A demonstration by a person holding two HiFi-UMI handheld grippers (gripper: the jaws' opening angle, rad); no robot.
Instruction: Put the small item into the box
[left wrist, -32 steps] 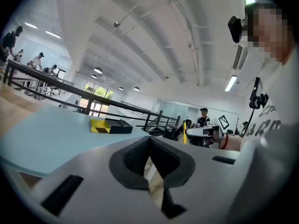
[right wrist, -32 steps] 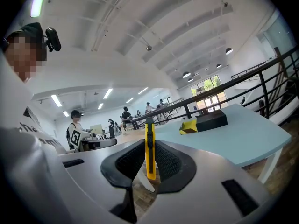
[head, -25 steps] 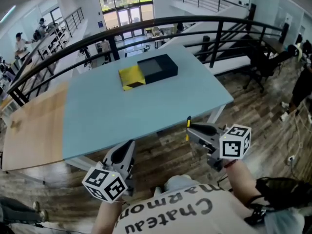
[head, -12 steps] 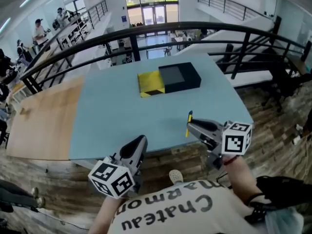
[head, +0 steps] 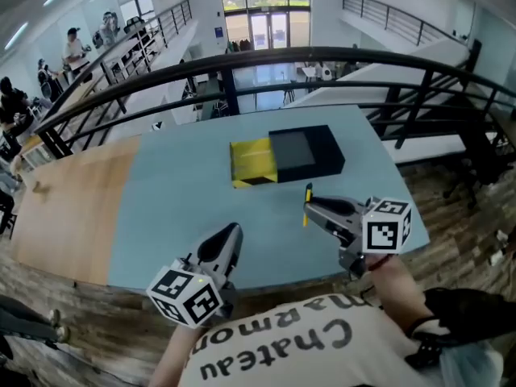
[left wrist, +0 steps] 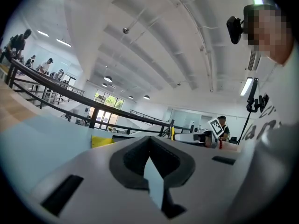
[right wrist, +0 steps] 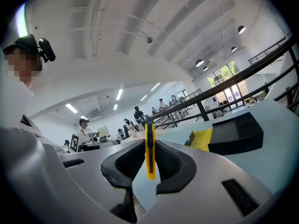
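Now both grippers have come in over the near edge of the blue table (head: 173, 204), and the black box (head: 306, 153), a yellow panel (head: 252, 162) at its left, lies closer than a second ago. The right gripper (head: 310, 211) clamps the small yellow item (head: 307, 193) upright, just short of the box. The left gripper (head: 230, 234), jaws slightly apart, carries nothing. Placement is judged imminent.
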